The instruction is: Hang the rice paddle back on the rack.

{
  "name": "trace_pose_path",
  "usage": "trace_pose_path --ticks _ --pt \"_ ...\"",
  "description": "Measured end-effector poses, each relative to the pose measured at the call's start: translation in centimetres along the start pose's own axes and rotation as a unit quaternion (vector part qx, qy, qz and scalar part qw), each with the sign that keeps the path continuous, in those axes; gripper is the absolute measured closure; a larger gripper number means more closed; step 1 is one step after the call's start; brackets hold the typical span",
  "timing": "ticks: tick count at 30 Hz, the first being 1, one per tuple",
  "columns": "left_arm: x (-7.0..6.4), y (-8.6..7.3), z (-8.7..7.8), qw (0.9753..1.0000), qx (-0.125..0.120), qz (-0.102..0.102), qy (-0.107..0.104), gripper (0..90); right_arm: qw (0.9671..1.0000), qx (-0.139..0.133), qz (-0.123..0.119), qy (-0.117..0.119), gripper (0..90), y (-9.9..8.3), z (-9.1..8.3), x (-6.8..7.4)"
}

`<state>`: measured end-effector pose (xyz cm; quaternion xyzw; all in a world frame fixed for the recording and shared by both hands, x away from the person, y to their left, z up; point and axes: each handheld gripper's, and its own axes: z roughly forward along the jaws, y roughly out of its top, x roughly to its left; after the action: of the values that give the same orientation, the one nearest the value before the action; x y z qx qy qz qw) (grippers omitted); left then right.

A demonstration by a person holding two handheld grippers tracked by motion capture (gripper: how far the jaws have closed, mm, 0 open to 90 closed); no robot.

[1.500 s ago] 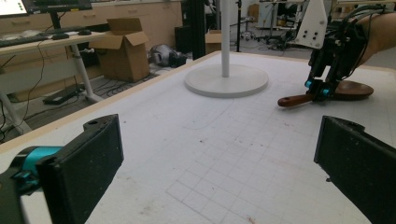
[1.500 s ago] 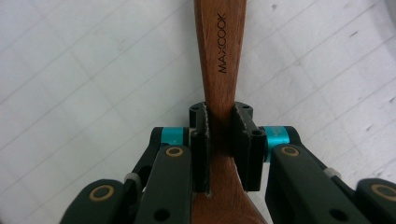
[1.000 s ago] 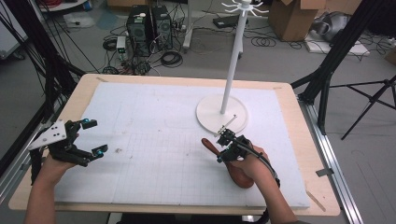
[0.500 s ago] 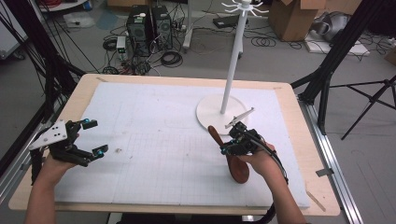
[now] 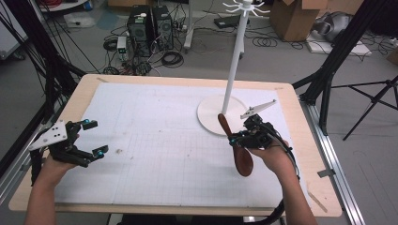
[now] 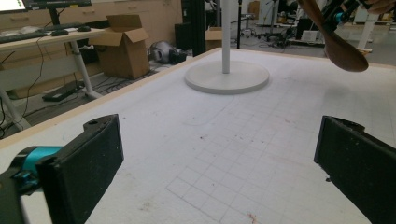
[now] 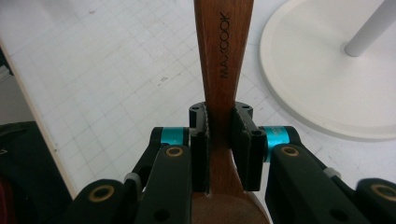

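A brown wooden spoon (image 5: 238, 151) hangs above the white gridded mat (image 5: 159, 136), its bowl toward me and its handle toward the stand. My right gripper (image 5: 240, 137) is shut on the spoon's neck. In the right gripper view the spoon handle (image 7: 224, 60), stamped MAXCOOK, runs up between the pads of my right gripper (image 7: 220, 144). A white stand (image 5: 234, 70) with a round base (image 5: 209, 117) and hooks on top rises just beyond it. My left gripper (image 5: 94, 137) hovers open at the mat's left edge. The left gripper view has the spoon bowl (image 6: 343, 49) at the top right.
The wooden table edge (image 5: 300, 122) frames the mat. Black frame poles (image 5: 328, 70) stand right of the table and more at the left. Computers, cables and cardboard boxes lie on the floor beyond. A small dark speck (image 5: 118, 151) marks the mat near the left gripper.
The right gripper has lifted the spoon and turned it, moving slightly right and toward the stand's base. The left gripper has stayed still.
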<state>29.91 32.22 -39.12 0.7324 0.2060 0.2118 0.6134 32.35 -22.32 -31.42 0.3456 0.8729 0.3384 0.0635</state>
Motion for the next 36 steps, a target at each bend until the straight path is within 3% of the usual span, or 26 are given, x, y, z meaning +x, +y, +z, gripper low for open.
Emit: trace_pose_path --ticks 15,27,36 --pt "0.0 -0.1 0.0 1.0 0.001 0.0 0.001 1.8 0.998 -0.06 0.004 -0.015 78.9 0.5 -4.6 -0.8" --pt "0.1 -0.1 0.0 1.0 0.003 0.0 0.0 1.8 0.9929 -0.113 0.015 -0.034 78.9 0.2 -9.1 -1.8" --pt "0.0 -0.1 0.1 1.0 0.003 0.0 0.001 1.8 0.9882 -0.144 0.027 -0.045 78.9 -0.4 -11.6 -2.8"
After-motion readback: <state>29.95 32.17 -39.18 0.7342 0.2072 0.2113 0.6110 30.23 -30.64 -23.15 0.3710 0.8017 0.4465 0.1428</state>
